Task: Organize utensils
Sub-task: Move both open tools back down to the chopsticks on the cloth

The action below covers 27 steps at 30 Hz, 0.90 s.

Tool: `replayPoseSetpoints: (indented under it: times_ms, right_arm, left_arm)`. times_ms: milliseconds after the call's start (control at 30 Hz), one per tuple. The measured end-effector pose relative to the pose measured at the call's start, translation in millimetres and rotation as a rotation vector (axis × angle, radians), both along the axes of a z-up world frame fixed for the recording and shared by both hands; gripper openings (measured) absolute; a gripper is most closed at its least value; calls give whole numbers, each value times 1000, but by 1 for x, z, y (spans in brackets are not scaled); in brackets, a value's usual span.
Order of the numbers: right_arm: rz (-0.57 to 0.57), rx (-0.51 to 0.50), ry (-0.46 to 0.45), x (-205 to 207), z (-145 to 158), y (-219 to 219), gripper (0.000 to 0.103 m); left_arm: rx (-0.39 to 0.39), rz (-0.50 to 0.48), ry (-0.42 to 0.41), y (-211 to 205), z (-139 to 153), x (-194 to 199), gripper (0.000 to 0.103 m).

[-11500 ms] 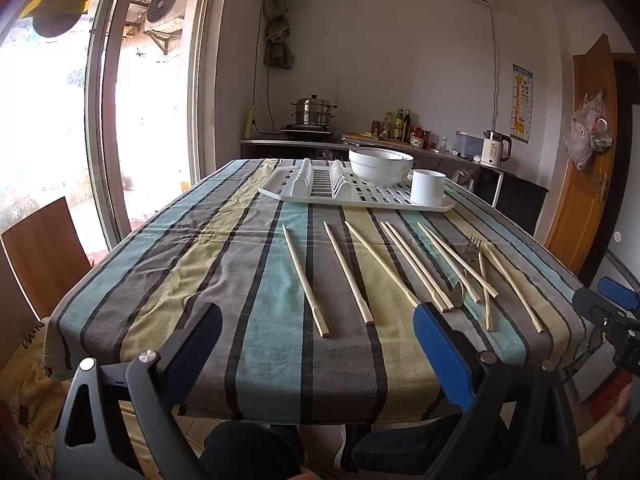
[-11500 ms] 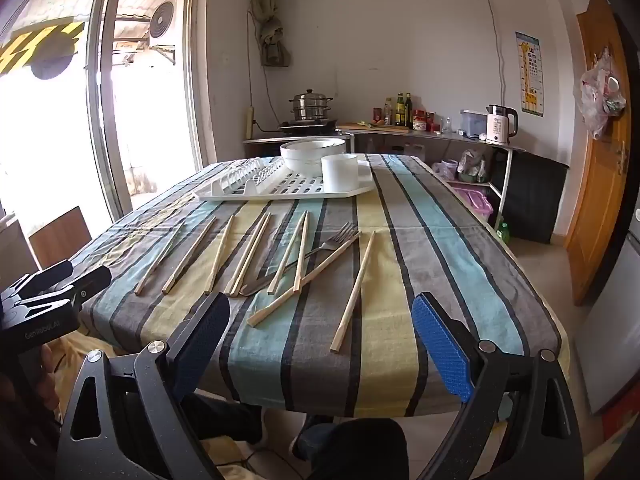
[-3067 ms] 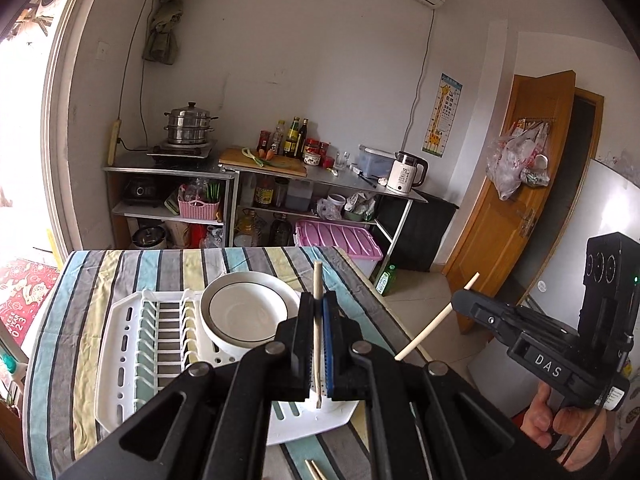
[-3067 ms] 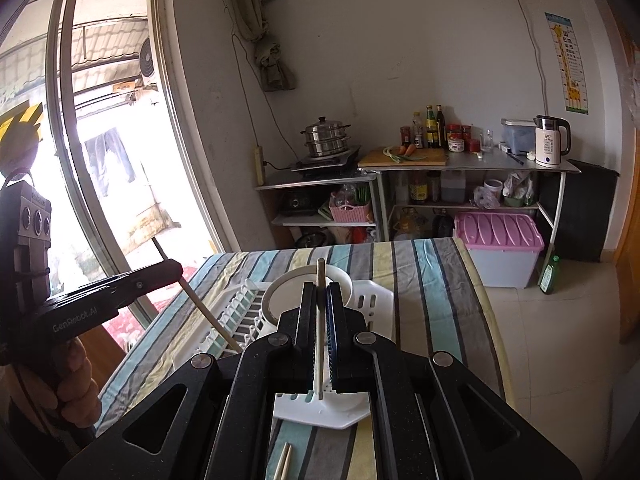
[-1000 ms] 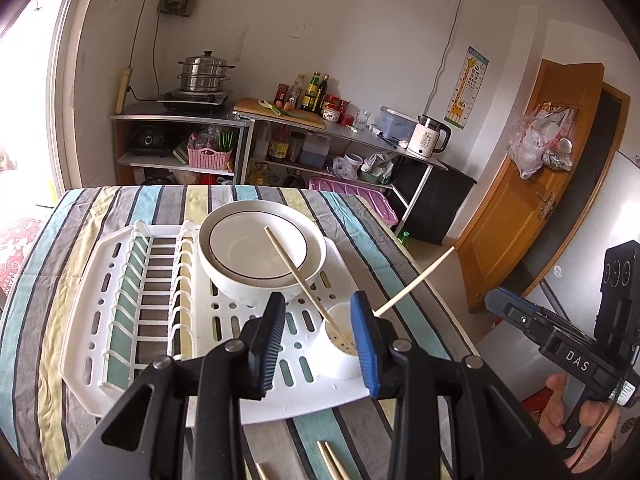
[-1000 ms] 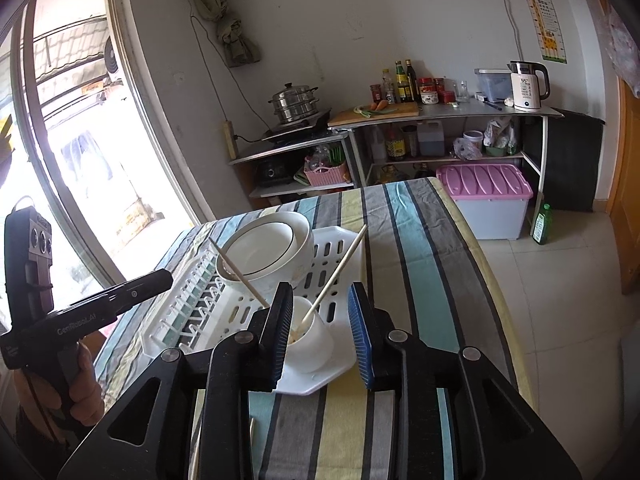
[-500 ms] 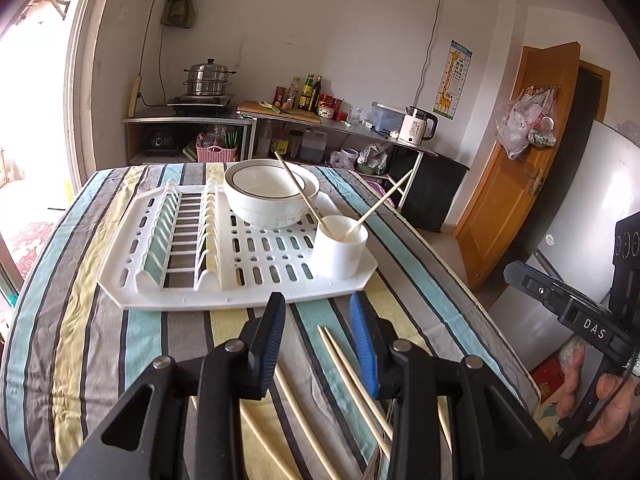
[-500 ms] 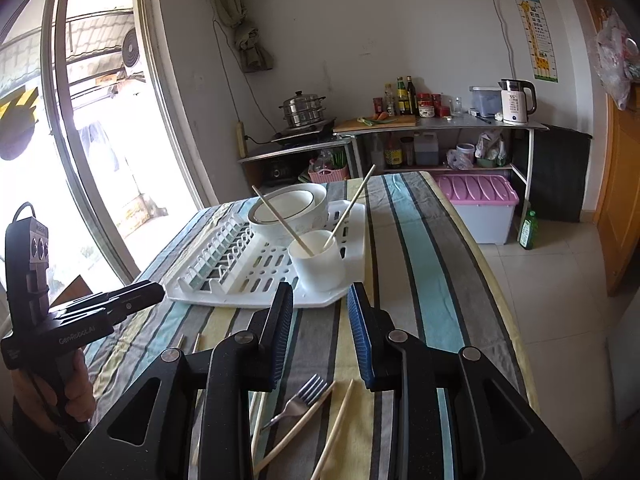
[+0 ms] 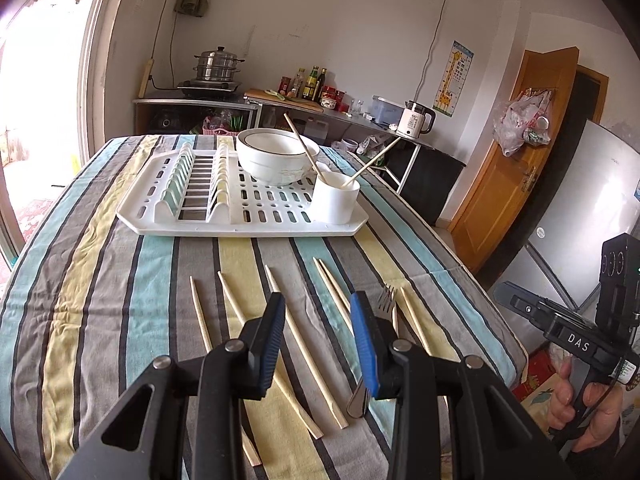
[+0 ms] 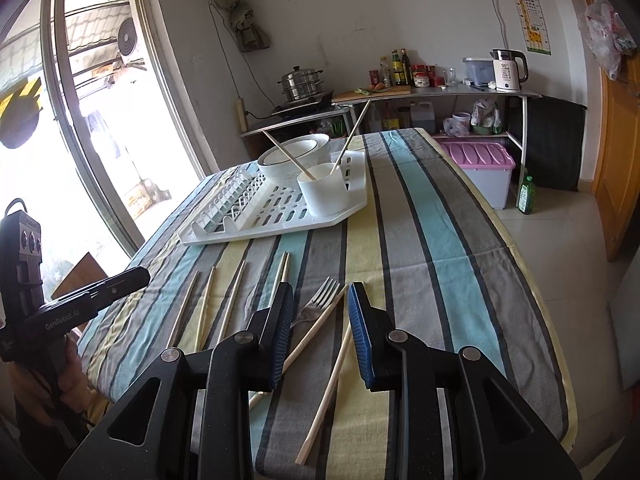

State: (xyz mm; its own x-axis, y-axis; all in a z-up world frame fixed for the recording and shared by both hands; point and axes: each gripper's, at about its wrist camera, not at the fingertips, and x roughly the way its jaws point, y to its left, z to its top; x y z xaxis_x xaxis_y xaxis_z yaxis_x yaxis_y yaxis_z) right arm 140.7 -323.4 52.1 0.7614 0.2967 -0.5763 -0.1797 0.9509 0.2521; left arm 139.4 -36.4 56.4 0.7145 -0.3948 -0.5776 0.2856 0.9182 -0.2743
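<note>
A white cup stands on the white dish rack with two chopsticks leaning in it. Several more chopsticks and a fork lie on the striped tablecloth near the front edge. My left gripper is open and empty, above the chopsticks in the middle of the row. My right gripper is open and empty, above the fork and a chopstick. Each gripper also shows in the other's view, at the table's sides.
A white bowl sits on the rack behind the cup. The table's right edge drops off toward a wooden door. A shelf with a kettle, bottles and a steamer pot stands beyond the table.
Both grippers have pulled back from the cup and rack toward the near end of the table and lowered over the loose chopsticks. The two chopsticks stay in the cup.
</note>
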Motion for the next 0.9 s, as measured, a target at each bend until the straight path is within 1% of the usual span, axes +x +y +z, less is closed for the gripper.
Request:
replayPoseSetpoints:
  times_ms: [200, 467, 900]
  right_arm:
    - [-3, -7, 7, 2, -3, 1, 29]
    - [-22, -13, 64, 16, -22, -1, 29]
    - [-42, -44, 184, 49, -61, -1, 29]
  left_arm:
    - [4, -3, 13, -3, -4, 2, 36]
    - [27, -13, 58, -17, -14, 21, 36]
    - [76, -21, 206, -48, -46, 79, 36]
